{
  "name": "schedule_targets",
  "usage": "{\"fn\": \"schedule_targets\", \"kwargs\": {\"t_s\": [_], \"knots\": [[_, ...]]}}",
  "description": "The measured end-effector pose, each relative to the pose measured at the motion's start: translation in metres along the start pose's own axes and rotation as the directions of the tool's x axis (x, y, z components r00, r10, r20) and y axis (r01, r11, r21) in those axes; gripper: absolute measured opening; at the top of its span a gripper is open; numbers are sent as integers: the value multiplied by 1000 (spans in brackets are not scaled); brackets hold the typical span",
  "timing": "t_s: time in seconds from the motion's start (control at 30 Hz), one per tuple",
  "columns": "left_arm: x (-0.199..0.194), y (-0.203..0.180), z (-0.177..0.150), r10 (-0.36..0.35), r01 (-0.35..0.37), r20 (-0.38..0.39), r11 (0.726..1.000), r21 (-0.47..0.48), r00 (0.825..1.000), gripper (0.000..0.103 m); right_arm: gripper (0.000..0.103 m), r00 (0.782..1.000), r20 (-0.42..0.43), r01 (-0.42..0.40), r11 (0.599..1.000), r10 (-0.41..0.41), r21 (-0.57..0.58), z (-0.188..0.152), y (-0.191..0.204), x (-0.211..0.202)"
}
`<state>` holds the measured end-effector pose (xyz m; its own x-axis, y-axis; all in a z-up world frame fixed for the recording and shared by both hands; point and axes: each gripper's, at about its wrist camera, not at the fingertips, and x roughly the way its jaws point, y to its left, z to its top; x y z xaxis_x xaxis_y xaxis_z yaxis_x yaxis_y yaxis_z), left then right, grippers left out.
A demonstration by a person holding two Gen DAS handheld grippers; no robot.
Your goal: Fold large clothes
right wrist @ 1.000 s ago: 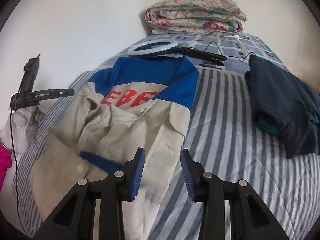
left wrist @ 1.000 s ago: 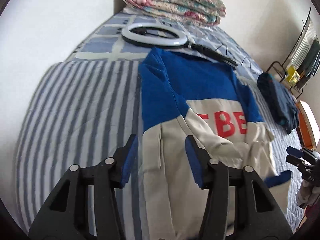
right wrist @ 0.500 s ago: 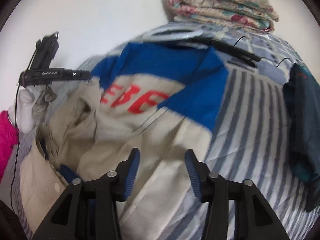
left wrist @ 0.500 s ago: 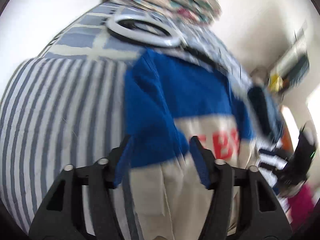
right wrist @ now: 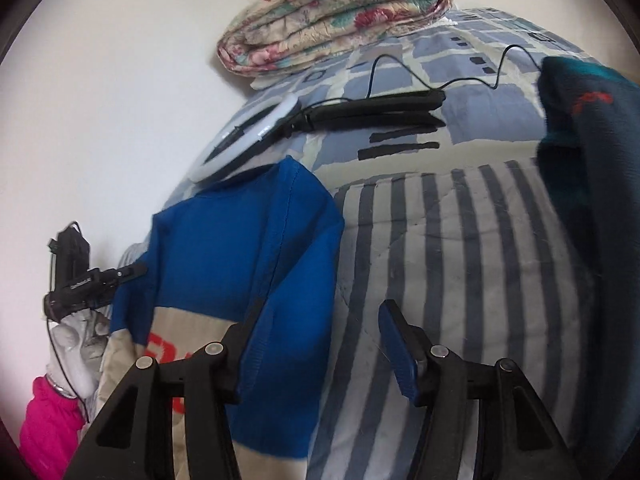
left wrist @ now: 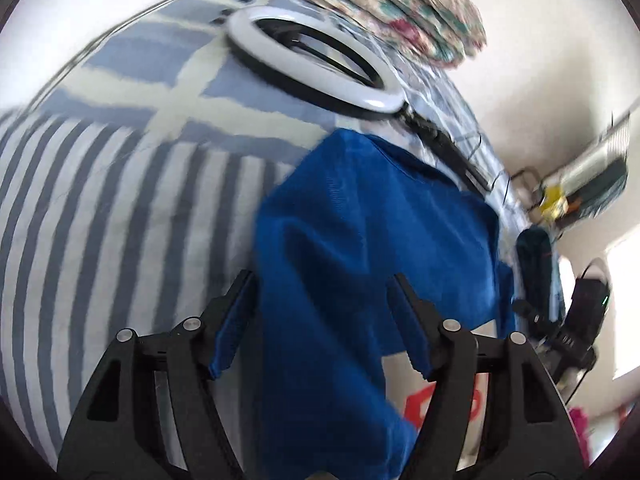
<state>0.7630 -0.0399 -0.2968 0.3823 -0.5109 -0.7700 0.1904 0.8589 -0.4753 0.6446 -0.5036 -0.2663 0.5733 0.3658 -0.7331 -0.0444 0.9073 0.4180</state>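
A blue and cream sweater (left wrist: 360, 240) with red letters lies flat on the striped bed (left wrist: 100, 220). My left gripper (left wrist: 324, 320) is open, its fingers on either side of the blue left shoulder, close above it. My right gripper (right wrist: 320, 332) is open over the sweater's (right wrist: 240, 248) blue right shoulder edge, its left finger over the cloth and its right finger over the striped bed (right wrist: 460, 260). The other gripper shows in each view: the right gripper (left wrist: 576, 320) at the right edge, the left gripper (right wrist: 88, 276) at the left.
A white ring light (left wrist: 316, 56) with a black handle and cable (right wrist: 368, 110) lies just beyond the collar. A folded floral quilt (right wrist: 336, 12) sits at the head of the bed. A dark folded garment (right wrist: 592, 152) lies to the right. A white wall is on the left.
Both grippers moved forward from the sweater's lower cream part up to its blue shoulders, and lower toward the cloth. Both stayed open.
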Motion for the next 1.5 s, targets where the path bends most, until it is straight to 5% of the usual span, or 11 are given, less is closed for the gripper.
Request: {"fn": "schedule_targets", "kwargs": {"t_s": [0.07, 0.13, 0.33, 0.4, 0.97, 1.23, 1.5], "knots": [[9, -14, 2, 49, -48, -8, 996, 69, 999, 67, 59, 1000, -5, 10, 1000, -10, -11, 3, 8, 12], [15, -25, 1, 95, -94, -8, 988, 119, 995, 54, 59, 999, -11, 39, 999, -39, -34, 9, 19, 22], [12, -29, -9, 131, -136, 55, 985, 105, 990, 10, 22, 985, -25, 165, 973, -171, -163, 13, 54, 40], [6, -31, -12, 121, -131, 93, 985, 112, 988, 7, 11, 980, -5, 195, 966, -199, -169, 13, 60, 35], [-145, -107, -76, -65, -5, 244, 961, 275, 967, 2, 4, 975, 191, 163, 953, -115, -254, -9, 136, -98], [-215, -127, -159, -80, 5, 253, 958, 288, 964, 2, 3, 979, 186, 137, 948, -85, -288, -67, 145, -170], [-239, -109, -255, -48, -11, 215, 964, 266, 975, 2, 3, 989, 137, 86, 968, -54, -235, -153, 133, -201]]}}
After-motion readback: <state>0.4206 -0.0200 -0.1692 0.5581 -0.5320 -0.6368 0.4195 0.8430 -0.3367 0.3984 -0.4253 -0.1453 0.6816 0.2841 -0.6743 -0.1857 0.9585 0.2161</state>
